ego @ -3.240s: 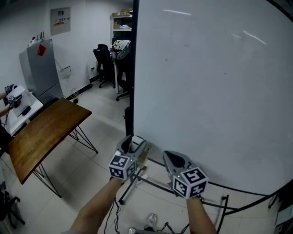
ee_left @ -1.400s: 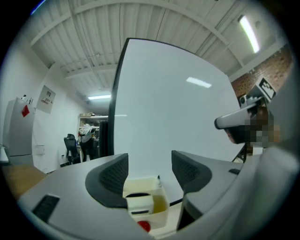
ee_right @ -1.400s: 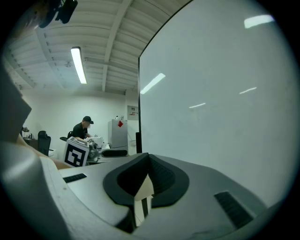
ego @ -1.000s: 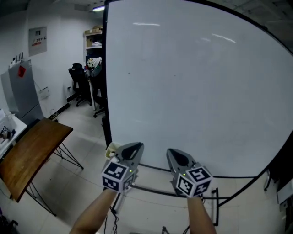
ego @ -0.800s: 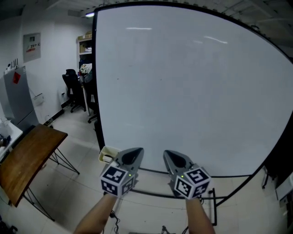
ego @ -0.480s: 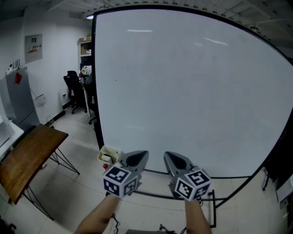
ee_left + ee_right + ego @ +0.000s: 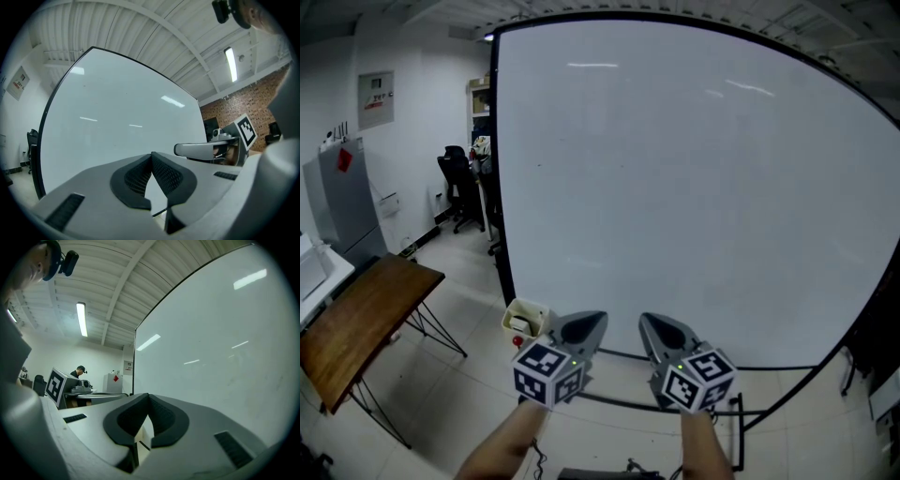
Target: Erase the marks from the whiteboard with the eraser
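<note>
Left gripper (image 7: 151, 154) and right gripper (image 7: 148, 395): same build. Shells are smooth light-grey plastic, broad at the back and tapering to a rounded nose. Inner pads (image 7: 138, 178) are black rubber with a fine grid texture and a curved outline. One dark ribbed slot (image 7: 65, 211) is sunk into the top face of each jaw. Each gripper carries a white cube (image 7: 548, 372) with black square markers on its faces. Forearms (image 7: 502, 445) bare behind the cubes.

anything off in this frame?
Both tongs are shut on nothing: left tongs and right tongs. Neither holds an eraser, odd for an erasing job. The whiteboard looks nearly clean, with only faint specks.
</note>
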Demonstrator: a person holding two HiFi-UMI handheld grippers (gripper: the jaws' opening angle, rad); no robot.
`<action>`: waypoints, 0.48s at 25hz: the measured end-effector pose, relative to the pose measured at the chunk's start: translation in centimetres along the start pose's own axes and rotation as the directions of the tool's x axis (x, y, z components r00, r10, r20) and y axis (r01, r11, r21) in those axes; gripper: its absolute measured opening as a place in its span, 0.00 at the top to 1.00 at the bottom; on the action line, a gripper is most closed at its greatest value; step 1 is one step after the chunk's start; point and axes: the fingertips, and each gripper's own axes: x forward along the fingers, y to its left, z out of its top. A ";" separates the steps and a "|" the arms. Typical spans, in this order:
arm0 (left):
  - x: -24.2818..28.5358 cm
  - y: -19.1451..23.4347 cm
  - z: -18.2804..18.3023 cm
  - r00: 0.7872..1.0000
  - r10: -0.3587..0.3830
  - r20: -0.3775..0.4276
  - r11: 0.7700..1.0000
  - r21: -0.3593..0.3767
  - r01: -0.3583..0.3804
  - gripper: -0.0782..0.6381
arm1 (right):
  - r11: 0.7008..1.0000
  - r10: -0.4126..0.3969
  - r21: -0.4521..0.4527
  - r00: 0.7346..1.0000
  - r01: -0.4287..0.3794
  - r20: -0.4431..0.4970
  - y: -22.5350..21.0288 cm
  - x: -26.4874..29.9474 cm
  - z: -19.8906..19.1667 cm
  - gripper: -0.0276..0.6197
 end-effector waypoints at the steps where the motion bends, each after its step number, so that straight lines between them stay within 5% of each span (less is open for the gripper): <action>1: 0.0 -0.1 0.0 1.000 0.000 0.001 1.000 0.000 0.000 0.89 | 1.000 0.003 -0.001 1.000 -0.003 0.001 0.0 0.0 0.0 0.97; 12: 0.4 -0.8 -0.1 1.000 -0.011 -0.008 1.000 -0.002 0.011 0.89 | 1.000 0.003 0.000 1.000 -0.003 0.003 -0.3 -0.3 0.5 0.97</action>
